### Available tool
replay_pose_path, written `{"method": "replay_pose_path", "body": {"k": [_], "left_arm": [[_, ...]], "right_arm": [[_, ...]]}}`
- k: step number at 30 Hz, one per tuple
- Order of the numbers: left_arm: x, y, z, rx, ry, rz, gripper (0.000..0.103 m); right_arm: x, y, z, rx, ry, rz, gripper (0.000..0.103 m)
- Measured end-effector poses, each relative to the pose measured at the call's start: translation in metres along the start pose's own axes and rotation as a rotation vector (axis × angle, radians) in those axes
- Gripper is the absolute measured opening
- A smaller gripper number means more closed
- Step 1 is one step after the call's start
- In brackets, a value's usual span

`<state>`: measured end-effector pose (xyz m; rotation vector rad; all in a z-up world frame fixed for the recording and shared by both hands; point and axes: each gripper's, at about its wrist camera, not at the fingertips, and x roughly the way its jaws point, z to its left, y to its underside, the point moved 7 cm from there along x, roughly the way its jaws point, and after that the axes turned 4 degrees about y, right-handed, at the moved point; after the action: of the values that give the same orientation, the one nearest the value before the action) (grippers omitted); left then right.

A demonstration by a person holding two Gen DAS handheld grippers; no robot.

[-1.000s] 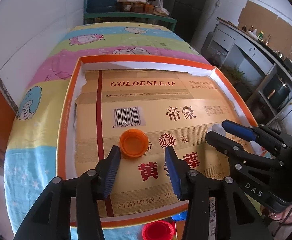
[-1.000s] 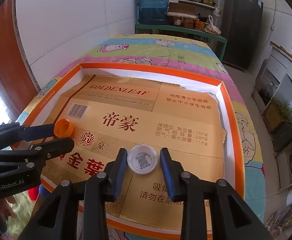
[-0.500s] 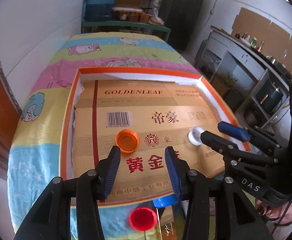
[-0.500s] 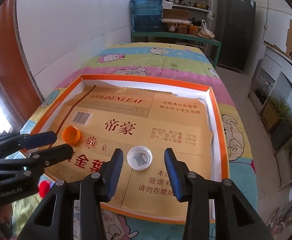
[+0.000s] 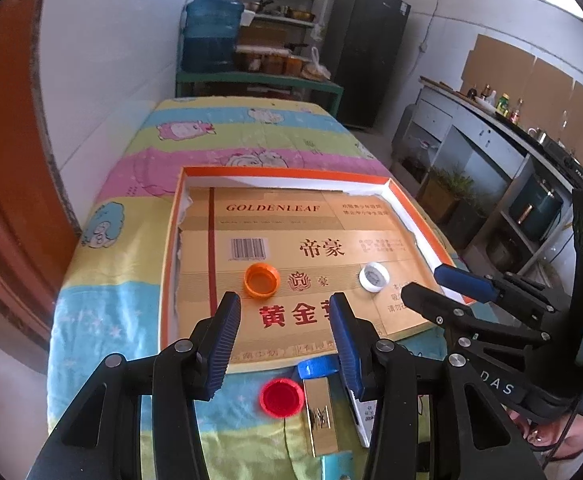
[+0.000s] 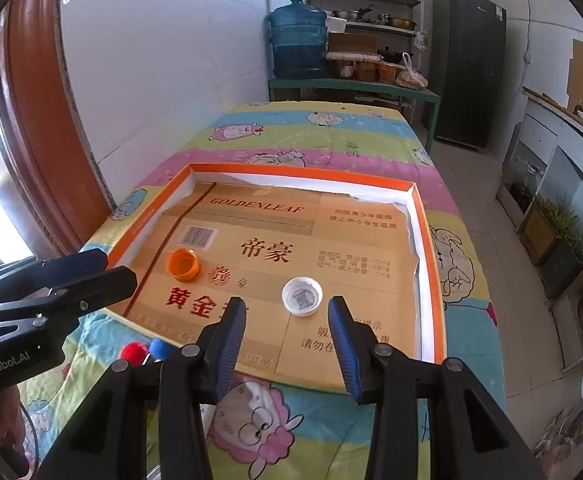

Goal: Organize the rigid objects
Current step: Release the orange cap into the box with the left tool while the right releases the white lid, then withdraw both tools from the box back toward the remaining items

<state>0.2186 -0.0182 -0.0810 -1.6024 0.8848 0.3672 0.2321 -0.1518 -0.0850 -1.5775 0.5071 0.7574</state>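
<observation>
Orange cap [image 5: 262, 280]: open side up, flat on the cardboard liner of the orange-rimmed tray [image 5: 171, 240], centre-left of the left wrist frame. White cap [image 5: 374, 277]: open side up, printed code inside, same liner, right of centre, well apart from the orange one. Red cap [image 5: 282, 397] and blue cap [image 5: 317, 367]: on the bedspread, lower centre, just outside the tray's near rim.
</observation>
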Motion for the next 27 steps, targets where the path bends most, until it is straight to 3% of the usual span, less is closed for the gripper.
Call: {"method": "replay_pose_path", "body": {"k": [27], "left_arm": [[-0.056,0.028,-0.008,-0.006,0.009,-0.039,0.047]], "right_arm": [[-0.048,0.019,0.025,-0.026,-0.011,-0.027,0.043]]}}
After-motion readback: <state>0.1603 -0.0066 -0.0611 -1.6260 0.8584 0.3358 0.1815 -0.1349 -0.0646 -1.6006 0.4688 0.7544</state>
